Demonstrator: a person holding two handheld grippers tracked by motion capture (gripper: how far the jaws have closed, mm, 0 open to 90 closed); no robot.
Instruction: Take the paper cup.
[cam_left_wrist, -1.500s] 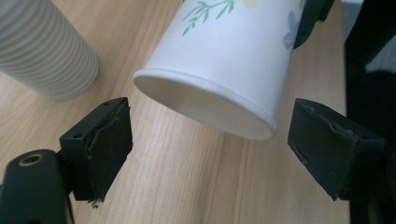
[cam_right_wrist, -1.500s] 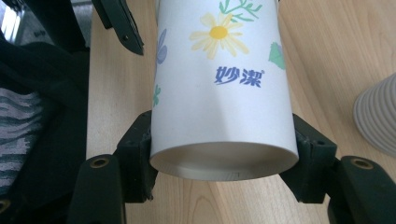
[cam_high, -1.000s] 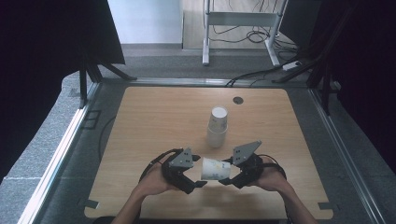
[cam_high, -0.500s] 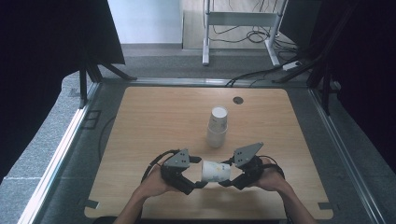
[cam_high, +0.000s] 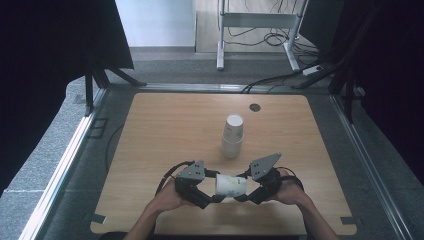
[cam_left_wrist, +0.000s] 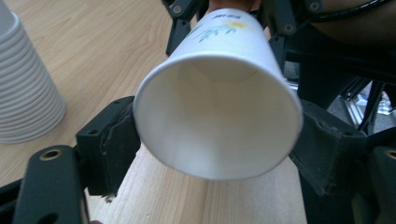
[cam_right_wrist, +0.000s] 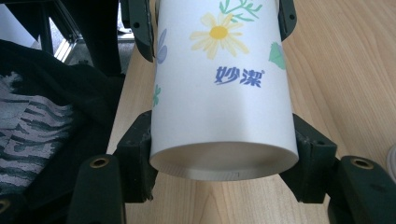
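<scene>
The right gripper (cam_right_wrist: 223, 154) has its jaws clamped on the base end of a paper cup (cam_right_wrist: 224, 93), one black pad pressed to each side of the wall just above the recessed bottom rim. The left gripper (cam_left_wrist: 217, 144) has its jaws at the opposite end, one on either side of the open mouth; they have just been closing with the cup between them, and both pads now sit against the rolled rim, the left one pressed to the wall, the right one touching it.

The cup (cam_high: 231, 185) lies on its side in the air, held level between the two grippers above the near edge of the surface (cam_high: 165, 130), mouth toward the left gripper (cam_high: 209, 195) and base toward the right gripper (cam_high: 244, 194). It is white and tapers from a wide mouth to a narrower base. On its wall are a yellow daisy with a darker centre, green leaves and stems, a pale blue-grey leaf shape, and blue printed characters below the flower. The inside (cam_left_wrist: 219, 116) is plain white and empty, the round floor dimly visible at the far end.

Beyond the grippers, toward the middle of the surface, stands a stack of white cups (cam_high: 233, 135), upright and well apart from the held cup. In the left gripper view the same stack (cam_left_wrist: 25, 88) shows its many nested rims.
</scene>
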